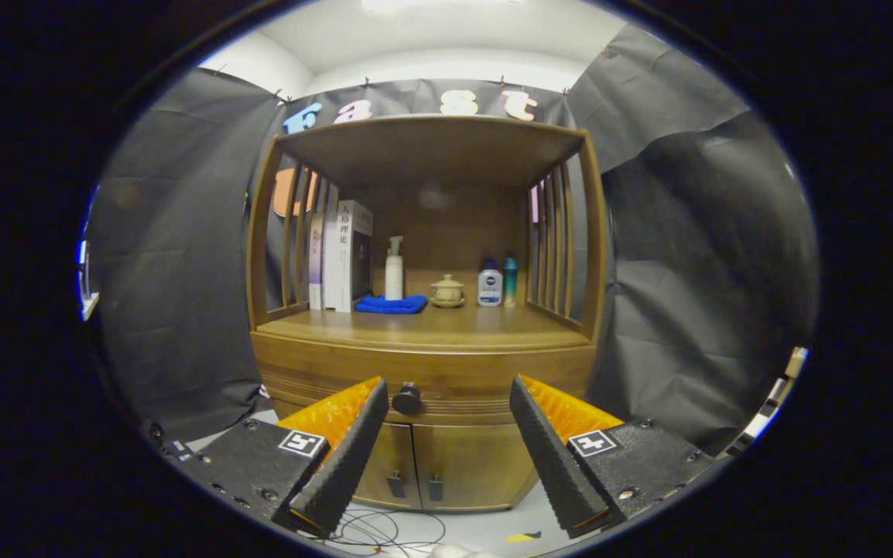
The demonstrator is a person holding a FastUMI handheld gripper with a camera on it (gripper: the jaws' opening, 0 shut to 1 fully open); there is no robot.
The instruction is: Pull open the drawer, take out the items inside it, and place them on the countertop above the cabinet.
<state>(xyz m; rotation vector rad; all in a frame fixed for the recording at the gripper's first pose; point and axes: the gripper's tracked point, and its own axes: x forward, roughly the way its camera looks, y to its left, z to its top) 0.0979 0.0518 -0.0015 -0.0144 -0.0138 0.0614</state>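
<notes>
Jaws wide apart, empty, before the closed drawer's knob (406, 398).

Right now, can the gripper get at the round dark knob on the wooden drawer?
Probably yes: the gripper is open, and the round dark knob lies just ahead, beside one finger, with nothing between.

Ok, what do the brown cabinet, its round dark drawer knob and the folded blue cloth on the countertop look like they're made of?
Brown cabinet: apparently wood, smooth satin finish; grain and soft sheen show. Round dark drawer knob, just ahead of the open gripper: possibly metal or dark plastic; too small to tell. Folded blue cloth: soft, matte fabric, maybe microfibre.
</notes>
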